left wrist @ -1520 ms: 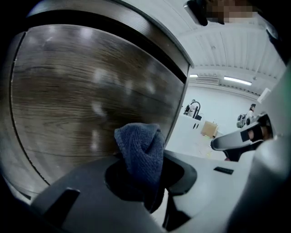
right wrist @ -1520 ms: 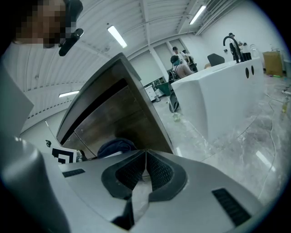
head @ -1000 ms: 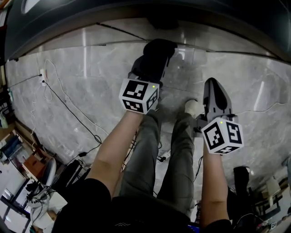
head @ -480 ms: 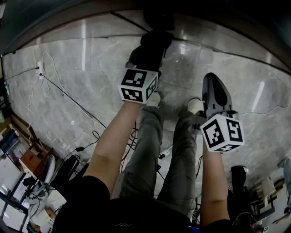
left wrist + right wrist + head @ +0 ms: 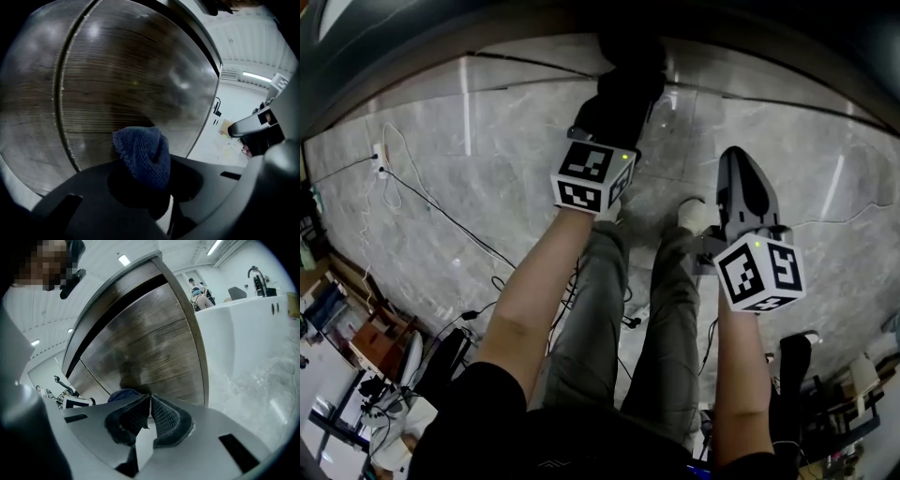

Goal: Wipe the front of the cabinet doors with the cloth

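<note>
**Left gripper (image 5: 140,180) clamped on the cloth at the cabinet door, right gripper (image 5: 149,401) closed on nothing**

The left gripper's dark jaws pinch a bunched blue cloth (image 5: 140,154), which sticks out past their tips towards the brown wood-grain cabinet door (image 5: 136,79). The cloth sits low on that door, between a vertical seam (image 5: 61,98) on its left and the door's outer edge on its right. A dark shadow lies on the wood just behind it. Whether the cloth actually presses on the surface cannot be told.

The right gripper's ribbed jaws meet at their tips with nothing between them. They point at the lower part of the same wooden front, and the cloth shows just to their left. Right of the door's edge stands a white panel (image 5: 234,338).

In the head view the left gripper reaches up to the dark cabinet at the top edge, arm stretched out. The right gripper hangs lower and well apart from it, above the grey marble floor (image 5: 469,169) near the person's white shoe (image 5: 694,216). Black and white cables (image 5: 441,220) trail across the floor towards its left edge.
</note>
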A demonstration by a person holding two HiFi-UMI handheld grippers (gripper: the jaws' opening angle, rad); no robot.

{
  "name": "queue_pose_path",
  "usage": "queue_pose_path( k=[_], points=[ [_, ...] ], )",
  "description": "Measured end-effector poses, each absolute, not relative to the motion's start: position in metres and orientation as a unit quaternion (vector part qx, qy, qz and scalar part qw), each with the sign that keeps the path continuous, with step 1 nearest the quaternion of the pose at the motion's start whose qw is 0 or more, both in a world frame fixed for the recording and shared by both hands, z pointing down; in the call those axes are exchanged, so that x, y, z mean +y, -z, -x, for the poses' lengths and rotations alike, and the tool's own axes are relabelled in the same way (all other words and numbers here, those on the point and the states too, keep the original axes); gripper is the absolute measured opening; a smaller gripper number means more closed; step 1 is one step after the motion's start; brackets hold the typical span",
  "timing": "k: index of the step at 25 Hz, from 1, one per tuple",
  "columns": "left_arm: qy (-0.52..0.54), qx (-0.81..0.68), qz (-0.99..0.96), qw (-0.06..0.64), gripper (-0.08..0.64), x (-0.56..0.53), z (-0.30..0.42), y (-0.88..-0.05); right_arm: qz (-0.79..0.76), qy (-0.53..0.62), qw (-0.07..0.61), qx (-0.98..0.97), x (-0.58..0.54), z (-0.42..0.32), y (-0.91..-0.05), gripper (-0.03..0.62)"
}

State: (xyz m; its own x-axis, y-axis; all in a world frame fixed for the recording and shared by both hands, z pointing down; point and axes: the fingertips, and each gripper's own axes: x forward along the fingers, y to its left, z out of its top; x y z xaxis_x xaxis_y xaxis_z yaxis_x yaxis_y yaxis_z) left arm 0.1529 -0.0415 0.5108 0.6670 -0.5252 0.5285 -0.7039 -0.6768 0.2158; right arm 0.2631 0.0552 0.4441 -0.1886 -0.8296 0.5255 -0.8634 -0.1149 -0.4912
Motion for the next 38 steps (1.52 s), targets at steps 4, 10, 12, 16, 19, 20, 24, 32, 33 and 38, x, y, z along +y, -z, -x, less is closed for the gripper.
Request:
queue_pose_path(
  k=[4,10,12,16,19,20,24,32,33,38],
  points=[
    [-0.219,-0.332,-0.894,0.208,0.069,-0.032,-0.185,-0.512,-0.652,-0.39,0.013,-0.651,0.069,-0.29,-0.444,0.037],
    [-0.225,-0.295,-0.907,0.199,0.069,-0.017,-0.238,-0.516,-0.673,-0.395,-0.001,-0.625,0.094,-0.335,-0.451,0.037],
    [-0.226,-0.289,-0.909,0.198,0.069,-0.014,-0.252,-0.518,-0.68,-0.396,-0.003,-0.618,0.103,-0.348,-0.454,0.037],
    [-0.227,-0.27,-0.917,0.189,0.069,-0.004,-0.278,-0.516,-0.687,-0.399,-0.011,-0.607,0.118,-0.369,-0.456,0.037],
    [-0.23,-0.254,-0.922,0.183,0.069,0.002,-0.3,-0.516,-0.692,-0.401,-0.018,-0.6,0.126,-0.383,-0.458,0.037],
    [-0.231,-0.248,-0.923,0.182,0.069,0.004,-0.307,-0.517,-0.694,-0.402,-0.019,-0.597,0.128,-0.388,-0.459,0.037],
    [-0.235,-0.229,-0.928,0.179,0.069,0.012,-0.334,-0.52,-0.698,-0.404,-0.022,-0.591,0.133,-0.403,-0.461,0.037],
    [-0.25,-0.201,-0.931,0.171,0.069,0.027,-0.367,-0.523,-0.701,-0.401,-0.03,-0.589,0.147,-0.424,-0.454,0.037],
    [-0.254,-0.195,-0.932,0.169,0.069,0.031,-0.368,-0.523,-0.701,-0.401,-0.03,-0.589,0.148,-0.425,-0.454,0.037],
    [-0.265,-0.179,-0.932,0.172,0.069,0.049,-0.363,-0.519,-0.702,-0.403,-0.025,-0.587,0.154,-0.426,-0.448,0.037]
  ],
)
